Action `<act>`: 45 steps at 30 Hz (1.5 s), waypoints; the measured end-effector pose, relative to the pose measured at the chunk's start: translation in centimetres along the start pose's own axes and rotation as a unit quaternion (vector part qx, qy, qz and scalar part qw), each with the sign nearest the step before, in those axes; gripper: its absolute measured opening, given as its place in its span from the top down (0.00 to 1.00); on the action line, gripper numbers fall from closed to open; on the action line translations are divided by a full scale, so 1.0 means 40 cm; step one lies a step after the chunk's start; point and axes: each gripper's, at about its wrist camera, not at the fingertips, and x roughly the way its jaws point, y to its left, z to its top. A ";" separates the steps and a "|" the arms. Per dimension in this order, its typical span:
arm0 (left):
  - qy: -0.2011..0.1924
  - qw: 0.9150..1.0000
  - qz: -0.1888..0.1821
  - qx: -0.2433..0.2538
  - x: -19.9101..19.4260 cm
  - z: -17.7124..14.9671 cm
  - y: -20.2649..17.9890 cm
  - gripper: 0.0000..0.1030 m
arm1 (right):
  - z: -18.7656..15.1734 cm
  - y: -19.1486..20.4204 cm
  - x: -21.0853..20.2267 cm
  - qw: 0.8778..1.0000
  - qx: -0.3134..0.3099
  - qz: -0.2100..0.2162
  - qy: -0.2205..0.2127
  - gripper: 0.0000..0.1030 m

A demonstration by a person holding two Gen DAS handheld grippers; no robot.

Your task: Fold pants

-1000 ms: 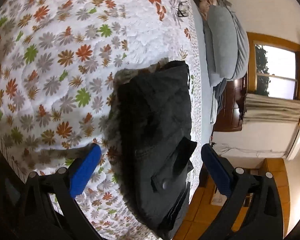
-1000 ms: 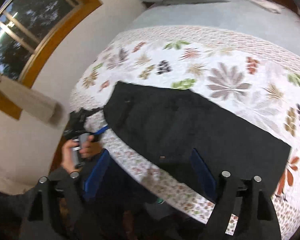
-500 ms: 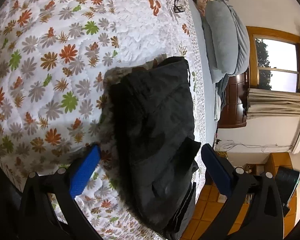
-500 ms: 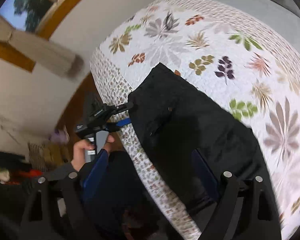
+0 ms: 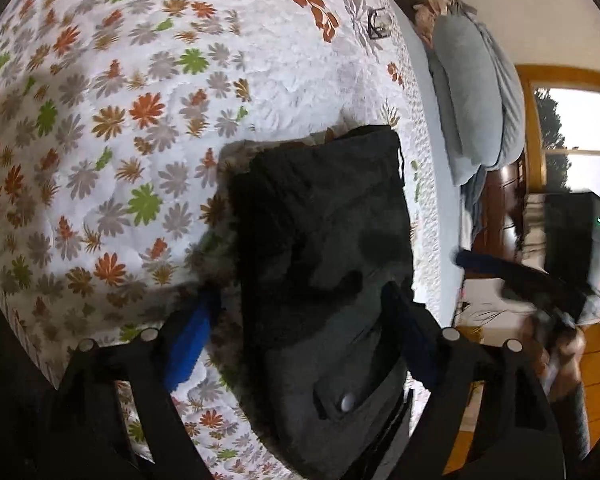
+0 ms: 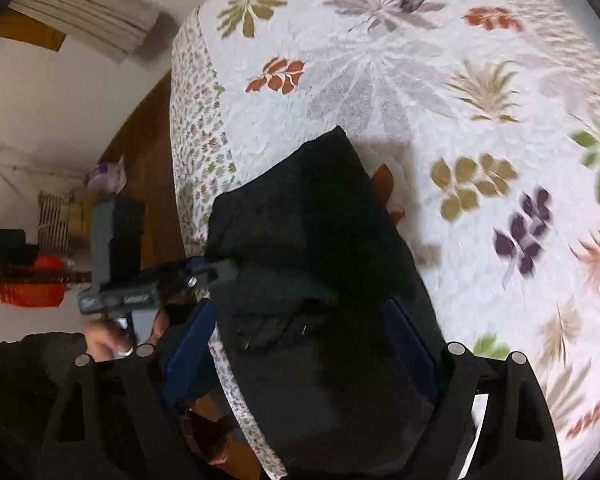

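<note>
I see no box, basket or other container from either camera; the only thing carrying anything is the bed, and the black pants [image 5: 324, 248] lie folded on its floral quilt [image 5: 112, 128], close to the bed's edge.

My left tongs [image 5: 300, 328] stand wide, their 2 blue fingers [image 5: 188, 348] spread either side of the pants' near end. The left finger sits over bare quilt just beside the cloth; the right one overlaps the dark fabric, and I cannot tell whether it touches. A pocket flap with a pale button [image 5: 347, 402] lies between them, near the bottom of the view. Beyond the tips the folded pants run on to a straight far edge, and past that the quilt is open and flat. Off to the right of these tongs the bed ends, with grey pillows [image 5: 472, 92] stacked along it and a window [image 5: 576, 136] behind.

My right tongs [image 6: 300, 344] are also wide, straddling the pants [image 6: 320, 280] from the other side. The left finger [image 6: 188, 352] hangs off the bed edge over the wooden floor [image 6: 148, 168]; the right finger is over the cloth. Ahead and to the right there is plain quilt [image 6: 480, 120]. To the left, the other tongs [image 6: 140, 292] show in a hand [image 6: 108, 340], their tip right at the fabric's edge.
</note>
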 end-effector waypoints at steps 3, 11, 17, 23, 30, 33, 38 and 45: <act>-0.011 0.999 -0.051 -0.017 -0.016 -0.001 0.019 0.08 | 0.067 -0.045 0.048 1.000 -0.009 0.017 0.012 0.16; -0.014 0.996 -0.081 -0.029 -0.008 0.000 0.036 0.03 | 0.173 -0.094 0.170 0.994 -0.036 0.081 0.068 0.15; -0.013 0.998 -0.058 0.004 -0.007 -0.014 0.007 0.03 | 0.206 -0.077 0.242 0.988 -0.060 0.094 0.103 0.08; -0.018 0.995 -0.090 -0.032 -0.011 -0.003 0.042 0.03 | 0.199 -0.087 0.203 0.982 -0.064 0.136 0.114 0.62; -0.023 0.995 -0.090 -0.030 -0.014 -0.002 0.046 0.05 | 0.190 -0.106 0.161 0.980 -0.065 0.150 0.112 0.73; -0.035 0.996 -0.080 -0.021 -0.020 -0.001 0.035 0.36 | 0.193 -0.099 0.163 0.981 -0.065 0.145 0.114 0.73; -0.032 0.997 -0.067 -0.016 -0.008 0.005 0.028 0.69 | 0.198 -0.070 0.167 0.985 -0.064 0.116 0.114 0.73; -0.045 0.997 -0.062 0.028 -0.031 -0.010 -0.034 0.80 | 0.164 -0.037 0.100 0.991 -0.059 0.092 0.079 0.75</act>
